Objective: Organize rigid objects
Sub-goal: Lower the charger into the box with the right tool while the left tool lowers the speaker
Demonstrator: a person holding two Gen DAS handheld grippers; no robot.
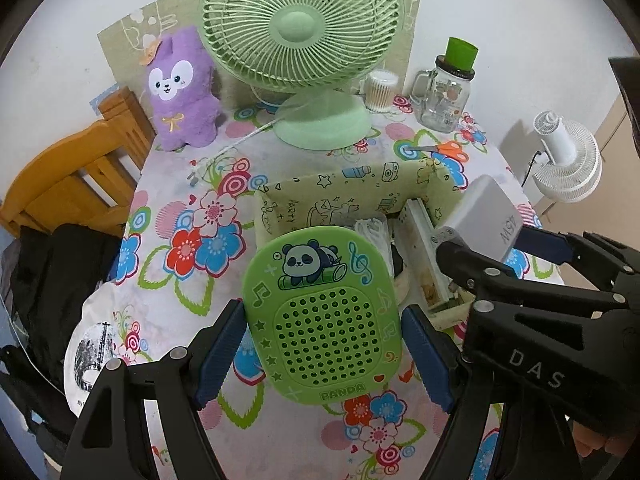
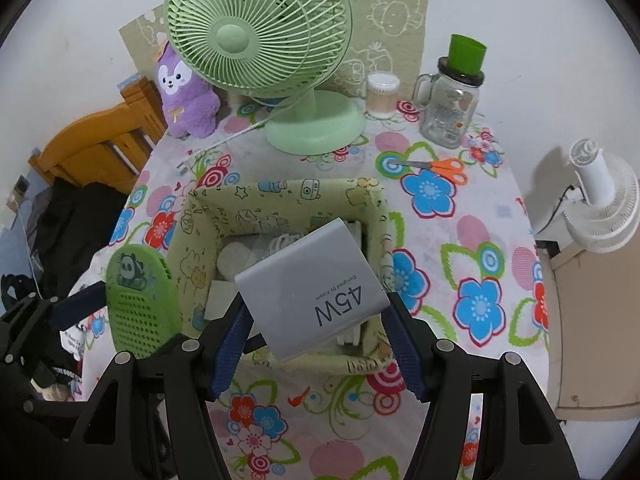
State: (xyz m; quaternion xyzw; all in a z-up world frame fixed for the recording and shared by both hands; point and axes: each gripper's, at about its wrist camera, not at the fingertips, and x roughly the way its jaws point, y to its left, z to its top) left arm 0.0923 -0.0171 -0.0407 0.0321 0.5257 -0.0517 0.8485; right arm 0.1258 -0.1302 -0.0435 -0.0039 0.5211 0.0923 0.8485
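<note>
My left gripper (image 1: pixel 324 344) is shut on a green panda speaker (image 1: pixel 324 312) and holds it above the table, just left of the fabric storage box (image 1: pixel 340 188). The speaker also shows in the right wrist view (image 2: pixel 138 300). My right gripper (image 2: pixel 316 320) is shut on a grey 45W power bank (image 2: pixel 312 284) and holds it over the open box (image 2: pixel 288 200). The power bank shows in the left wrist view (image 1: pixel 484 216) over the box's right side. The box holds white cables and other small items, partly hidden.
A green desk fan (image 1: pixel 304 40), purple plush toy (image 1: pixel 180 88), cotton swab jar (image 1: pixel 380 90) and glass mug jar (image 1: pixel 444 92) stand at the table's back. Orange scissors (image 2: pixel 436 166) lie at right. A wooden chair (image 1: pixel 72 184) is left, a white fan (image 2: pixel 600 208) right.
</note>
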